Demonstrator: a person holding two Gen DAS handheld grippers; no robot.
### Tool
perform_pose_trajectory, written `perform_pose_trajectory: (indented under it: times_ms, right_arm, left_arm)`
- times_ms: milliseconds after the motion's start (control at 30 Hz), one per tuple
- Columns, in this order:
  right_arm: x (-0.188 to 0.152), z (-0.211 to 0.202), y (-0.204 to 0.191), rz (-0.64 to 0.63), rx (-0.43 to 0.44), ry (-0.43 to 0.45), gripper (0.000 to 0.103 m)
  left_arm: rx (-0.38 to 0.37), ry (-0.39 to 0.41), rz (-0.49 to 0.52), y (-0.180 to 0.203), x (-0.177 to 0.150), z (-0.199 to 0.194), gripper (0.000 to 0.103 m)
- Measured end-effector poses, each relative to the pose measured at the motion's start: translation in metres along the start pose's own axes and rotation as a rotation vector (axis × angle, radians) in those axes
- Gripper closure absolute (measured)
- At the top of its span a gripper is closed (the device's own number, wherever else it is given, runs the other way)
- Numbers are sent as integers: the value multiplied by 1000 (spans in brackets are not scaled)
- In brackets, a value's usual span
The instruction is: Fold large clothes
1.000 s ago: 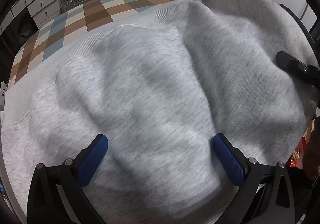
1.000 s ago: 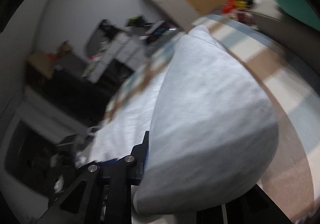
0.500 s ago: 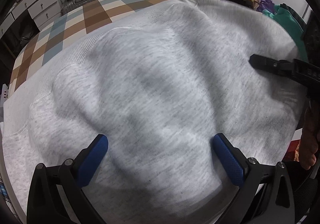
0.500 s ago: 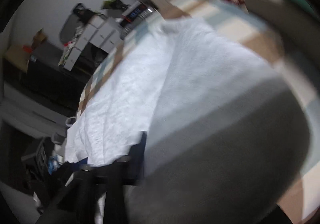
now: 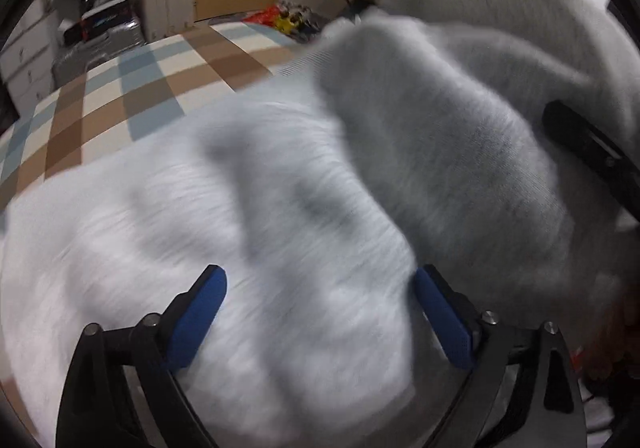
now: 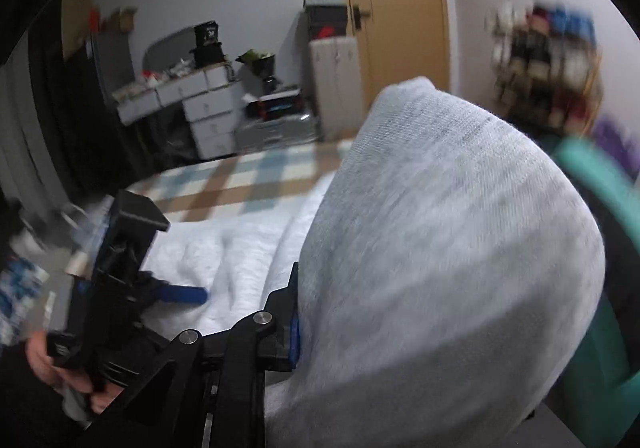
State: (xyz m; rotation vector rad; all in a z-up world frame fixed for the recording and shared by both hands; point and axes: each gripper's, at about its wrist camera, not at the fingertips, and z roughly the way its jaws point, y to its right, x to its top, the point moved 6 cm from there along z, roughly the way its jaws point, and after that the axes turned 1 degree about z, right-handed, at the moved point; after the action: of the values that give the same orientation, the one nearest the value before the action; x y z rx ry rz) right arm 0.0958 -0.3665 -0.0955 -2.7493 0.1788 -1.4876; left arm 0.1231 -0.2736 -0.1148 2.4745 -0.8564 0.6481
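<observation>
Grey sweatshirt (image 5: 304, 208) smeared by motion blur, its lower part cut off at frame edge, raised fold hiding right gripper's (image 6: 298, 332) far finger, checked bed (image 5: 132, 88) mostly covered, shoe rack (image 6: 548, 64) blurred beyond reading

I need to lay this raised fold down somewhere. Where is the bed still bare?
Bare checked bedcover lies beyond the grey sweatshirt, toward the suitcase and white drawers. Nearer, fabric covers everything. The right tongs pinch the lifted fold; the left tongs, open over cloth, crowd the middle.
</observation>
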Motion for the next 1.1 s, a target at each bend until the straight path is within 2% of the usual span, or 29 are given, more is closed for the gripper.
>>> perform_pose_trajectory:
  times_ms: [67,133,167,233,267,333,400,500,567,633,700,767,833,933,1033,1067,1100]
  right_arm:
    - [22,-13,-7,-74,-51,38,85]
    - [34,-21,-33,-178,-88,63,85]
    - [35,-25,-60,-277,-114,78,85]
    - [26,-29,-99,-418,-141,107,85]
    - [16,-31,-131,-509,-149,128,85]
    - [-9,-32,-171,-604,-129,141,84]
    - [-36,-17,-210,-689,-108,81,83]
    - [-87,11,-261,-811,-100,-35,80]
    - [-119,27,-289,-876,-82,-126,80]
    - [-133,28,-303,-929,-113,-126,77]
    - [-133,25,-302,-887,-102,-154,74]
    - [-122,21,-296,-779,-26,-206,67]
    - [-110,7,-289,-661,121,-247,52]
    - [-93,-26,-265,-447,399,-281,35]
    - [-78,-62,-230,-223,600,-273,34]
    - [-73,-71,-214,-140,641,-245,32]
    - [-66,-77,-203,-75,670,-220,27]
  left_arm:
    - [13,40,-51,-17,-9,-36,11]
    - [89,93,-98,-48,-27,-80,11]
    - [123,105,-142,-71,-44,-104,11]
    - [126,136,-242,-108,-75,-137,11]
    - [130,137,-282,-121,-87,-147,11]
    - [144,151,-393,-162,-125,-172,11]
    - [161,149,-471,-191,-152,-185,11]
    - [102,137,-542,-204,-170,-188,11]
    - [97,137,-545,-206,-174,-192,11]
    - [84,128,-503,-198,-169,-194,11]
    - [85,139,-453,-184,-155,-193,11]
    - [72,134,-410,-182,-146,-188,10]
    - [44,103,-374,-169,-135,-176,10]
    - [-3,87,-327,-159,-123,-158,10]
    - [-90,77,-301,-142,-114,-152,10]
    - [-123,57,-292,-134,-112,-147,10]
    - [-131,26,-289,-130,-111,-141,10]
